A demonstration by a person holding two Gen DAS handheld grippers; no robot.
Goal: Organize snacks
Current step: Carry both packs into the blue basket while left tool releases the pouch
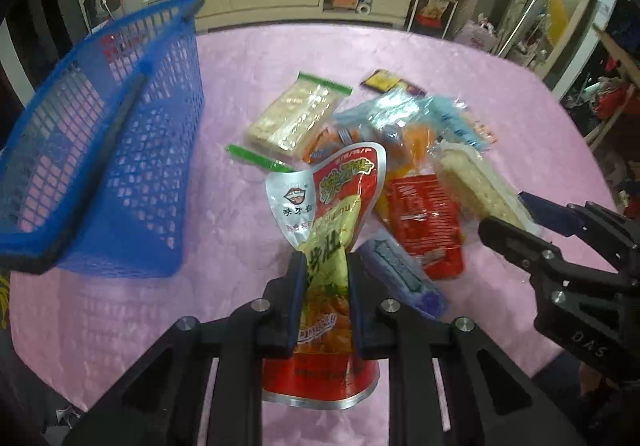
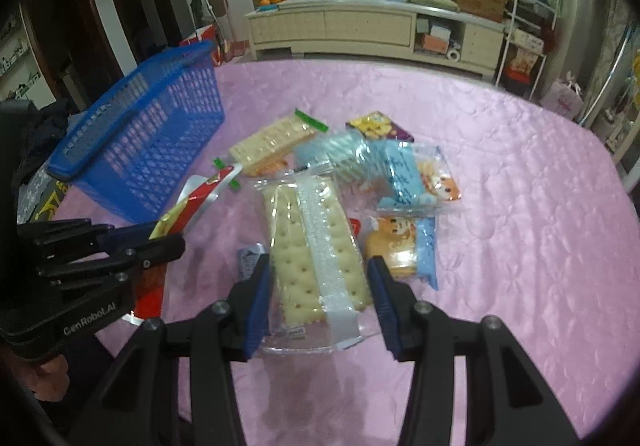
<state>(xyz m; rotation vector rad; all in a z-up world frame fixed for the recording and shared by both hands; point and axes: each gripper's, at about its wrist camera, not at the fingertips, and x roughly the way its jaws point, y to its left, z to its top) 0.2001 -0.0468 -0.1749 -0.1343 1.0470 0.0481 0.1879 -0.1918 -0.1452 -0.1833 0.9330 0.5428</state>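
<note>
While the left tool (image 1: 324, 266) pinches a red-and-silver foil snack pouch (image 1: 332, 205), the right tool (image 2: 320, 274) straddles, jaws apart, a clear-wrapped cracker pack (image 2: 316, 246) near the blue plastic mesh basket (image 2: 148, 141).

Basket (image 1: 120, 133): blue plastic lattice, dark rim. Tablecloth (image 2: 500, 205) under it: pink, glossy, faint quilted pattern. Pouch (image 1: 328, 213) right of basket: red and silver, yellow-green panel, yellow lettering. Cracker pack (image 1: 294, 113) beyond pouch: pale cream, dotted biscuits, clear wrap, green sealed ends. Second cracker pack (image 2: 316, 250) right of pouch: cream, dotted, clear wrap with white strip. Packet (image 1: 426, 221) under it: red, white print. Small packets (image 2: 404, 173) further right: light blue, orange cartoon animals. Gripper pads (image 2: 258, 310): blue on black fingers.
</note>
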